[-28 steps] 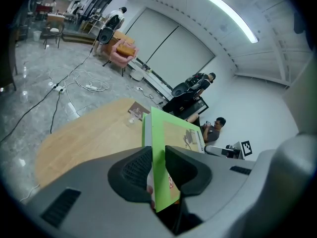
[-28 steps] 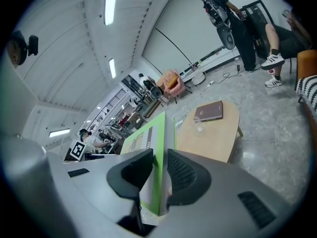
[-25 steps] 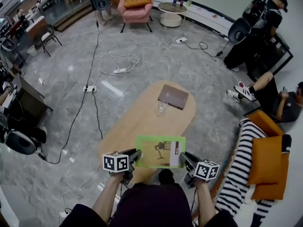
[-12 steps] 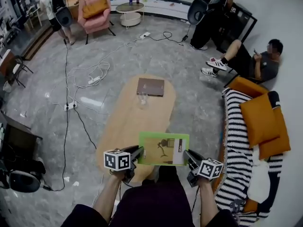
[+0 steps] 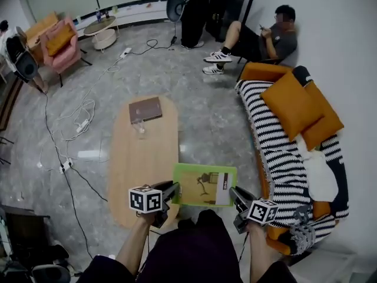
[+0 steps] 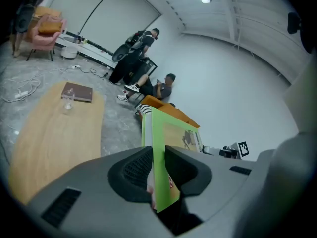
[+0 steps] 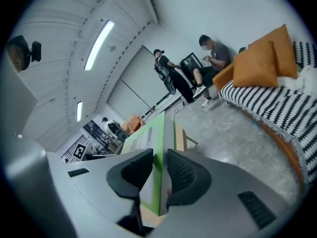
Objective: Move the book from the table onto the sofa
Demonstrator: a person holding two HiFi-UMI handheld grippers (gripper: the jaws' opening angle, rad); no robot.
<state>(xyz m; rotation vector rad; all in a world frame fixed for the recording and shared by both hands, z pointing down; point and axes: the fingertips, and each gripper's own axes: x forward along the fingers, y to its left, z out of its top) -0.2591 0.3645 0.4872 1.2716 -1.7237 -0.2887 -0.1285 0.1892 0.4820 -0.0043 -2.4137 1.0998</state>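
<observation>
The green book (image 5: 204,185) hangs in the air between both grippers, clear of the oval wooden table (image 5: 138,158). My left gripper (image 5: 172,190) is shut on its left edge, with the book (image 6: 163,157) pinched between the black pads. My right gripper (image 5: 234,194) is shut on the right edge of the book (image 7: 157,167). The black-and-white striped sofa (image 5: 283,152) with orange cushions (image 5: 300,108) stands at the right, and the sofa (image 7: 277,100) also shows in the right gripper view.
A brown book (image 5: 145,109) and a glass (image 5: 140,128) lie at the table's far end. Cables (image 5: 76,125) trail over the floor at left. A person (image 5: 259,37) sits beyond the sofa; another stands behind. A pink armchair (image 5: 59,46) is far left.
The whole view has swung to the right: the table has slid left and the sofa has come into full view. The book stays held between both grippers in the same way.
</observation>
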